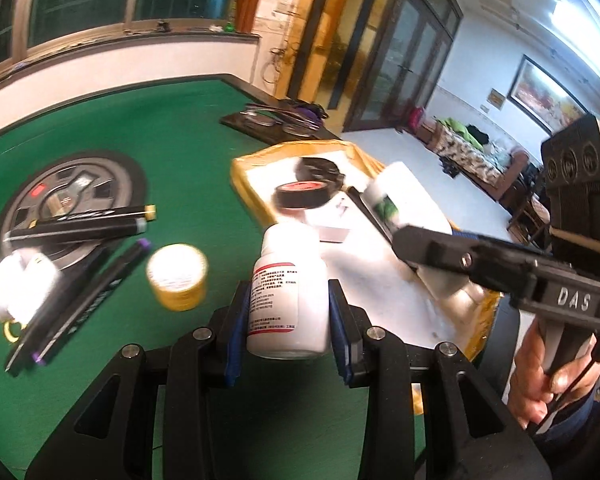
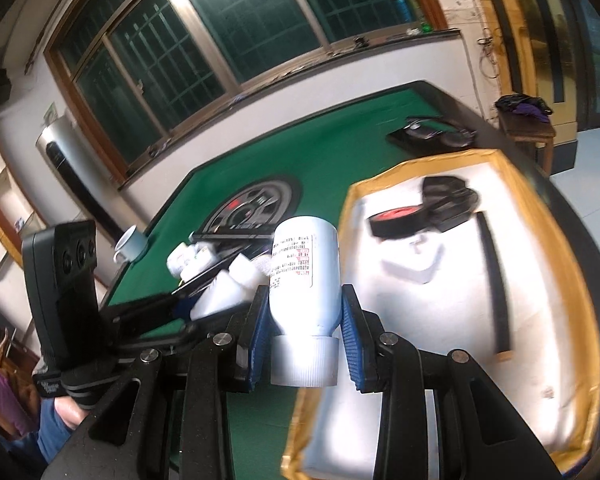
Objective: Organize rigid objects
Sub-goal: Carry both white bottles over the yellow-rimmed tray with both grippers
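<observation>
Left wrist view, both hand-held grippers clamp white bottles (image 1: pixel 288 292), markers (image 1: pixel 80 226) nearby (blurred).

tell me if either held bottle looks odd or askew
Yes. The right tongs grip their white bottle near the neck with the cap toward the camera, so it is held base-outward. The left tongs' bottle points cap-forward. Nothing looks spilled or damaged.

A white labelled bottle (image 1: pixel 288 292) stands upright, cap away, clamped over the green table (image 1: pixel 148 136), while another white bottle (image 2: pixel 306 276), cap nearest, is clamped beside the yellow-rimmed tray (image 2: pixel 580 280).
</observation>
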### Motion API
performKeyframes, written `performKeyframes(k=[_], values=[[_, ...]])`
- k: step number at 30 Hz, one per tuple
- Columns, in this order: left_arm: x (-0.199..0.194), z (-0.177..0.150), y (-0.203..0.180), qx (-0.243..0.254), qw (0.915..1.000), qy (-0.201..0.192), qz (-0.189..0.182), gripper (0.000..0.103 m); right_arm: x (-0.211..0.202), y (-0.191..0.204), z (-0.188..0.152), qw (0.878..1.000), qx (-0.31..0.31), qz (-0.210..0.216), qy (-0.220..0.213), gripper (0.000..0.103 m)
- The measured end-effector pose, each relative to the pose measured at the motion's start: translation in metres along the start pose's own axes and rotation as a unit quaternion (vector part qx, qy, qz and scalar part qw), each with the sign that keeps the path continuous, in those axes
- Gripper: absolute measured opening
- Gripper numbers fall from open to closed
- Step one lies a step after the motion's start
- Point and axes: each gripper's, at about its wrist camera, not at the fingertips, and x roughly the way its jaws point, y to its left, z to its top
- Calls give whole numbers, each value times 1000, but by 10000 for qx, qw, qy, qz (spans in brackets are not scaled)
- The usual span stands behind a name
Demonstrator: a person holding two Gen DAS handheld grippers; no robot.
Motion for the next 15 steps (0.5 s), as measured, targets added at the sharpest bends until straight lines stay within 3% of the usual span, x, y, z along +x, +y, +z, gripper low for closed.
performKeyframes(k=[15], values=[[59,24,-87,371,9973,522,-363,33,-38,-83,44,9959,200,-842,-247,30]])
